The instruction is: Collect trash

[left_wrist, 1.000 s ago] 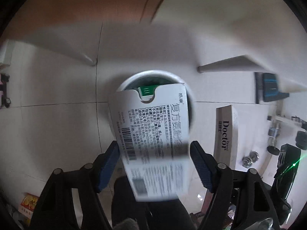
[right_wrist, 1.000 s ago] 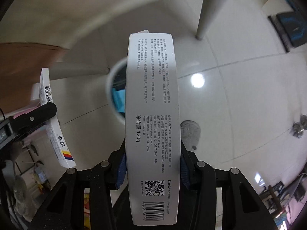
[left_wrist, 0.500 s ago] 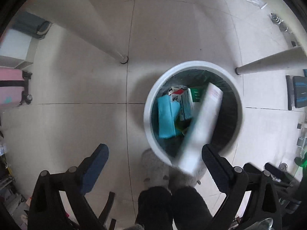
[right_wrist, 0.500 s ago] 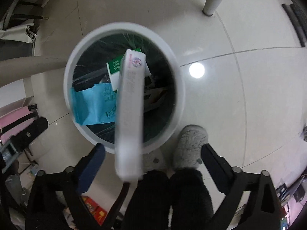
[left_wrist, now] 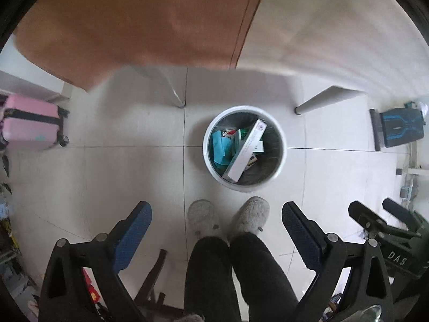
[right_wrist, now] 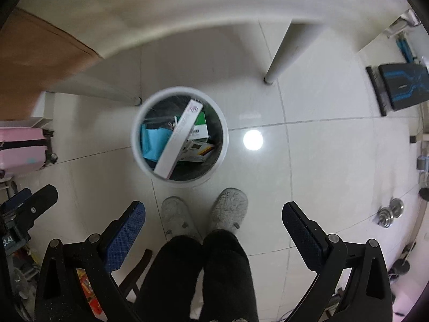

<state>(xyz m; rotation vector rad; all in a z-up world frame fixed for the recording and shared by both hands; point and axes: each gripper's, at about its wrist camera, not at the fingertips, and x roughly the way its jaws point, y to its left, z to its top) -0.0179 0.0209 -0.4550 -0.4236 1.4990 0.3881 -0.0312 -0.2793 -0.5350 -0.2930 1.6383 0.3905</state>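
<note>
While my left gripper (left_wrist: 216,216) and right gripper (right_wrist: 213,213) hung spread and empty above the bin (left_wrist: 283,145), only the right view showed the dumbbell (right_wrist: 390,212).

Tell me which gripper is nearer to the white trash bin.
Right, probably, by little. The right gripper hangs above the white trash bin, slightly to its right; the left gripper hangs above, to its left, where the bin looks smaller.
</note>
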